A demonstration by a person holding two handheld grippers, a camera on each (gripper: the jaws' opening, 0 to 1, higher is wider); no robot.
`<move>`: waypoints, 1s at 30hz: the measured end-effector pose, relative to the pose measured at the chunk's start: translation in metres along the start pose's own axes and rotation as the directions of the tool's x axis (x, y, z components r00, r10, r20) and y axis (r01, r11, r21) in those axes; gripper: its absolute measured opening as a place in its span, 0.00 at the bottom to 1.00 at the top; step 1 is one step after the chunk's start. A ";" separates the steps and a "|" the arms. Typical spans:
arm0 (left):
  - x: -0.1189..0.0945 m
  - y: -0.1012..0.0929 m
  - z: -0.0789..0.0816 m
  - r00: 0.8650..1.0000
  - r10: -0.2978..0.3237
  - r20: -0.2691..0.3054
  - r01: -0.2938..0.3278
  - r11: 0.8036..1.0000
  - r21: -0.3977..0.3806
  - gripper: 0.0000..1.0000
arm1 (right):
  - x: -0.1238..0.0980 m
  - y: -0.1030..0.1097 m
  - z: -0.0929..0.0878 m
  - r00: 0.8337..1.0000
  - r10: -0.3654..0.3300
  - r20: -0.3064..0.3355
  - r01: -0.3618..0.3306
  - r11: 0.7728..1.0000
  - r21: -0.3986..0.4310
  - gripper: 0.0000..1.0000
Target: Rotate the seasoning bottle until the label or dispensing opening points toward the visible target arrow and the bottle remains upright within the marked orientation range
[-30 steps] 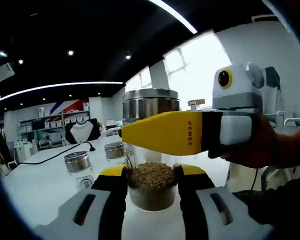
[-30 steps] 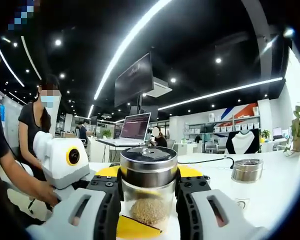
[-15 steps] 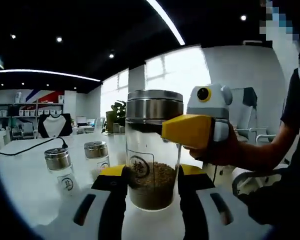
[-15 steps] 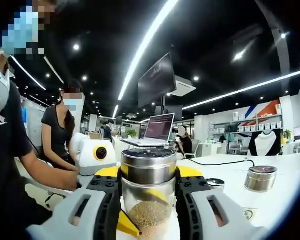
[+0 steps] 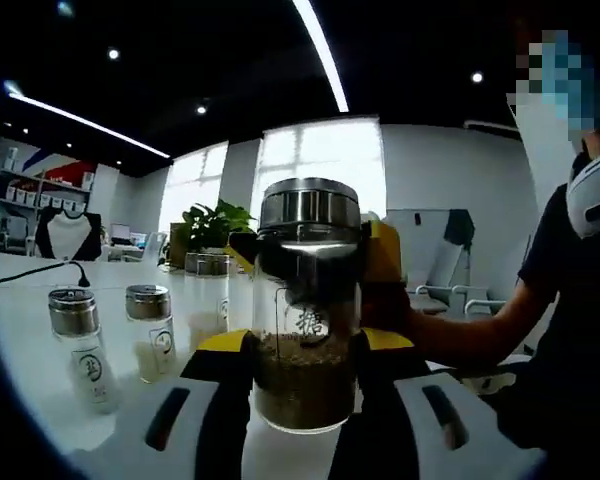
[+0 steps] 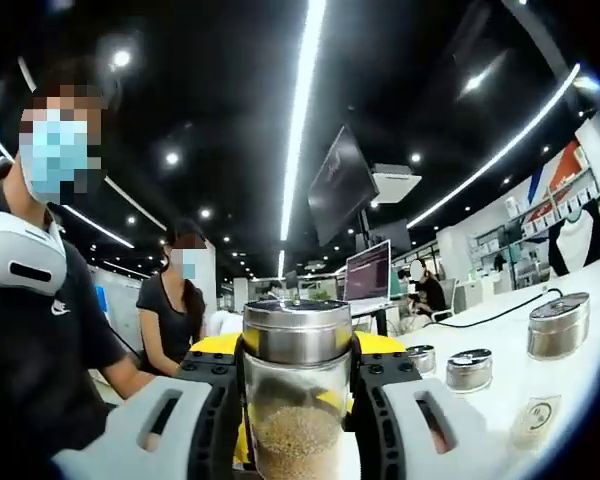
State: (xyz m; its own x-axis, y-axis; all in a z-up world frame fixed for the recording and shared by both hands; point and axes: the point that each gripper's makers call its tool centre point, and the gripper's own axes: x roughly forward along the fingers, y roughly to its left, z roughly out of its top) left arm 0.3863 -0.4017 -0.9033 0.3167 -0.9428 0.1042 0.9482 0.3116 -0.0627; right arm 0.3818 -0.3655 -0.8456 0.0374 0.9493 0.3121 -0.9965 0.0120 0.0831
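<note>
- Gripping seasoning bottle point(image 5: 307, 310) low on the glass with left tongs point(image 5: 305, 365), jaws pressing both sides.
- Clamping same bottle point(image 6: 296, 400) just under the steel lid point(image 6: 296, 330) with right tongs point(image 6: 297, 400).
- Standing upright between both tongs, grains filling the lower part, round label mark point(image 5: 308, 322) facing left gripper view.
- Sitting on white worktop point(image 5: 30, 365): two small shakers point(image 5: 80, 348), well apart from bottle.

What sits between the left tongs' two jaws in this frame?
In the left gripper view, the seasoning bottle stands upright between the left tongs jaws, its brown granules low in the glass, its steel cap above.
</note>
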 end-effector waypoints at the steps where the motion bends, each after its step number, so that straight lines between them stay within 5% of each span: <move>1: 0.000 -0.003 0.000 1.000 -0.016 -0.001 0.016 1.000 0.000 0.43 | 0.000 0.001 0.000 1.000 0.008 0.006 -0.008 1.000 0.010 0.39; 9: 0.002 0.011 -0.009 0.991 0.115 -0.071 -0.115 0.993 0.006 0.42 | 0.002 -0.008 -0.009 0.997 -0.071 -0.012 0.071 0.997 0.028 0.39; 12: -0.001 0.028 -0.017 0.961 0.244 -0.133 -0.244 0.970 0.013 0.42 | 0.003 -0.020 -0.017 0.984 -0.163 -0.067 0.162 0.987 -0.020 0.38; 18: -0.009 0.047 -0.013 0.904 0.409 -0.122 -0.403 0.912 0.073 0.42 | 0.008 -0.028 -0.016 0.961 -0.270 -0.066 0.266 0.962 -0.068 0.36; 22: -0.015 0.057 -0.016 0.841 0.525 -0.131 -0.501 0.847 0.180 0.42 | 0.013 -0.030 -0.021 0.937 -0.337 -0.087 0.324 0.936 -0.137 0.37; 25: -0.018 0.061 -0.017 0.808 0.575 -0.128 -0.531 0.805 0.264 0.42 | 0.017 -0.032 -0.025 0.922 -0.378 -0.083 0.363 0.919 -0.156 0.38; 30: -0.019 0.063 -0.018 0.811 0.571 -0.124 -0.527 0.806 0.269 0.42 | 0.015 -0.038 -0.025 0.908 -0.413 -0.067 0.402 0.906 -0.134 0.38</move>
State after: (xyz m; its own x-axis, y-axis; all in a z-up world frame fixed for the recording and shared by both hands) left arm 0.4400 -0.3659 -0.9268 0.7954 -0.6015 -0.0740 0.6047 0.7798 0.1620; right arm 0.4187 -0.3434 -0.8676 0.4401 0.8784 0.1862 -0.8978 0.4341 0.0740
